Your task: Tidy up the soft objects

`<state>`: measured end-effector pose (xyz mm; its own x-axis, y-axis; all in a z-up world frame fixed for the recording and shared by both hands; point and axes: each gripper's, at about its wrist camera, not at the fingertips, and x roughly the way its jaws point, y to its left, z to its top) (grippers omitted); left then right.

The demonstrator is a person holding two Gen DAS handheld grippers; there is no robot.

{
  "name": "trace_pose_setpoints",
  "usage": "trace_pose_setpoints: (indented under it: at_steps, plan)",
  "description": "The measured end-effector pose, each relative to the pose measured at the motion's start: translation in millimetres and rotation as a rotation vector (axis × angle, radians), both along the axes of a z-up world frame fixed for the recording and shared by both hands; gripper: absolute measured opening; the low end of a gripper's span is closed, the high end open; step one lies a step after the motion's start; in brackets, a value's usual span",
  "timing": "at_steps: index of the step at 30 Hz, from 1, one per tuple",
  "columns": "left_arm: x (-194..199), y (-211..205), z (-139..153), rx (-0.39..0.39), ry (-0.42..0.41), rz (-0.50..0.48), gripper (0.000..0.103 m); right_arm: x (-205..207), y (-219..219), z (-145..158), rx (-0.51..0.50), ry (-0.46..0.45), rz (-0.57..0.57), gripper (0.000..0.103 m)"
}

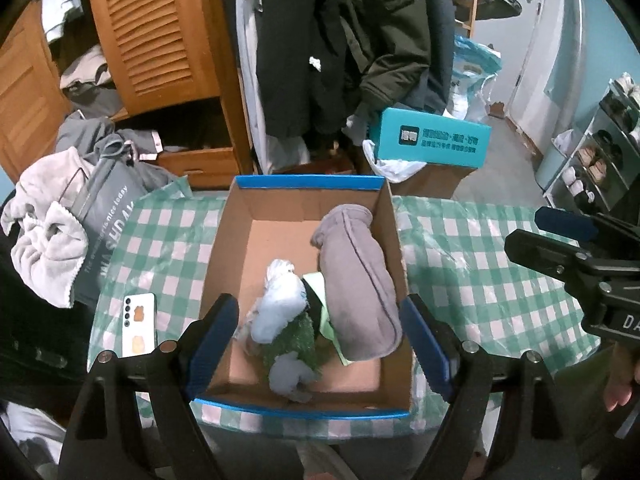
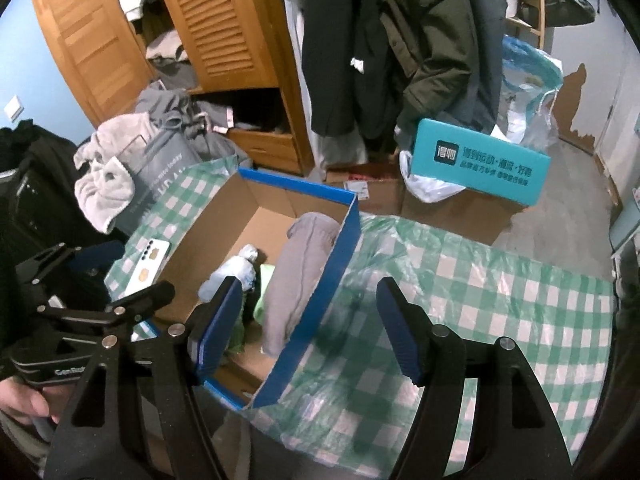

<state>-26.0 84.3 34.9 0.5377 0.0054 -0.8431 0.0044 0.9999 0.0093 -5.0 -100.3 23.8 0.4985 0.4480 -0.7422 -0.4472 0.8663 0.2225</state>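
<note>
A blue-edged cardboard box (image 1: 248,216) stands on the checked tablecloth; it also shows in the right wrist view (image 2: 344,240). Inside lie a grey mitten (image 1: 356,280), a pale blue soft toy (image 1: 280,304), a green fuzzy item (image 1: 300,340) and a small grey plush (image 1: 290,376). The mitten also shows in the right wrist view (image 2: 298,280). My left gripper (image 1: 320,344) is open and empty, hovering above the box's near end. My right gripper (image 2: 312,332) is open and empty, above the box's right wall. The right gripper also shows at the right edge of the left wrist view (image 1: 568,256).
A white phone (image 1: 139,324) lies on the cloth left of the box. A grey bag with towels (image 1: 60,240) sits at the table's left. A teal box (image 1: 432,138), cartons, hanging coats and a wooden wardrobe (image 1: 160,40) stand behind. A shoe rack (image 1: 600,148) is at right.
</note>
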Motion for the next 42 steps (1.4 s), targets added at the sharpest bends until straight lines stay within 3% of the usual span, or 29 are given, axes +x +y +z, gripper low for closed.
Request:
trace_pose_setpoints:
  at_steps: [15, 42]
  plan:
    - [-0.7, -18.7, 4.4, 0.006, -0.020, -0.037, 0.085, -6.2, -22.1, -3.4, 0.007, -0.004, -0.009, 0.069]
    - [1.3, -14.2, -14.4, 0.013, 0.033, -0.018, 0.085, -4.1, -23.1, -14.2, -0.007, 0.015, -0.018, 0.069]
